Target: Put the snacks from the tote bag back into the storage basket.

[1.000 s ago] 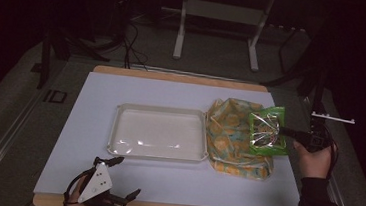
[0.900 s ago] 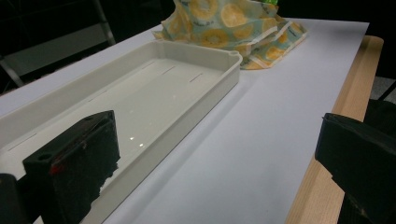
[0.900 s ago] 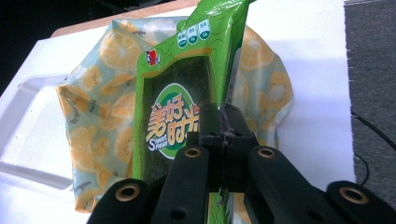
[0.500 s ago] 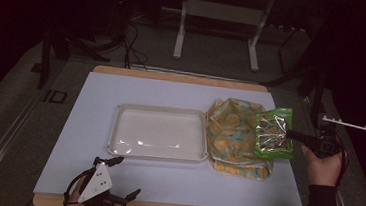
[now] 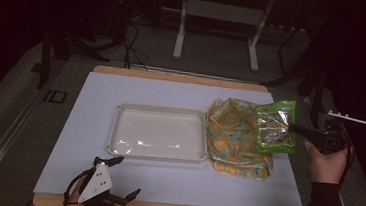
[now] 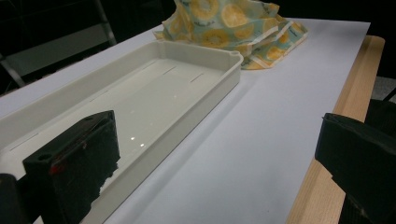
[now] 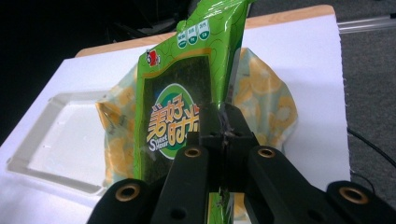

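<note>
The right claw [image 7: 223, 133] pinches only the green snack packet's [image 5: 275, 127] edge – it could slip onto the patterned cloth [image 5: 235, 142] – while the left claw [image 5: 120, 178] rests open.

Front strip: we see bare white table [image 5: 188, 189] between the tray [image 5: 160, 132] and the near wooden edge, with our left gripper [image 5: 113, 187] resting there, jaws apart.
Left side: open table beside the tray's left wall.
Middle: the tray's raised rim blocks a low sweep.
Right: the crumpled patterned cloth [image 5: 232, 142] lies just beside the tray; our right gripper [image 5: 296, 128] holds the green packet [image 5: 275, 127] above it.
Far strip: bare table behind the tray.
</note>
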Demonstrator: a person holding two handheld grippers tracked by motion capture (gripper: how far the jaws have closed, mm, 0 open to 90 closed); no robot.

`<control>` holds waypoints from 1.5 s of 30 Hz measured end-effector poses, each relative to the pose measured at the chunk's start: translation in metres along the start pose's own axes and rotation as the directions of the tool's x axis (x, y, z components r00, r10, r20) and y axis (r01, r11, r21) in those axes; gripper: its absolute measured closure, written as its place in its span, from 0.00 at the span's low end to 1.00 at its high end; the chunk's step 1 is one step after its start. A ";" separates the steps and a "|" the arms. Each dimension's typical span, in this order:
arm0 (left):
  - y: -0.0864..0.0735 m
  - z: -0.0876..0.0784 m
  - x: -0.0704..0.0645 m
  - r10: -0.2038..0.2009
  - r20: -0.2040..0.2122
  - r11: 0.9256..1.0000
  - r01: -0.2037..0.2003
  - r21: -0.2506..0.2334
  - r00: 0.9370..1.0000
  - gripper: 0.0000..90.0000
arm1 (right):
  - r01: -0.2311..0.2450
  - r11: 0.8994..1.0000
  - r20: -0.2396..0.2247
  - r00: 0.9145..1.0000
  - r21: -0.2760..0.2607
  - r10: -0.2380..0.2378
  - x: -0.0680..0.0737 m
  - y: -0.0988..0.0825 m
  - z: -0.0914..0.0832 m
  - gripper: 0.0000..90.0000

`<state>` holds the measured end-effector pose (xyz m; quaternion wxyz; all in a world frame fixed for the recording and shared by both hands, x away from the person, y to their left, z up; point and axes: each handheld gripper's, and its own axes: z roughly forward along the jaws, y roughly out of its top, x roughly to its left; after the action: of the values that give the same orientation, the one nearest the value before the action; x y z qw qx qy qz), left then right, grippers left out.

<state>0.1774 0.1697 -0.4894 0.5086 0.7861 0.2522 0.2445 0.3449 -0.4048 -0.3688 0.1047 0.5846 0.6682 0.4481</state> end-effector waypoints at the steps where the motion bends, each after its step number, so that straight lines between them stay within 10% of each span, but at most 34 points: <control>1: 0.000 0.000 0.000 0.000 0.000 1.000 0.000 -0.001 1.000 0.00 | 0.005 1.000 -0.002 1.000 -0.002 -0.005 0.001 0.001 0.000 0.99; 45: 0.000 -0.004 -0.002 0.004 -0.058 1.000 -0.005 -0.008 0.998 0.00 | 0.107 0.994 -0.116 0.988 0.019 -0.104 0.094 0.029 0.051 0.99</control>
<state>0.1737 0.1715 -0.4883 0.5035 0.7773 0.2641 0.2693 0.3709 -0.3009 -0.3406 0.0824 0.5229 0.7087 0.4664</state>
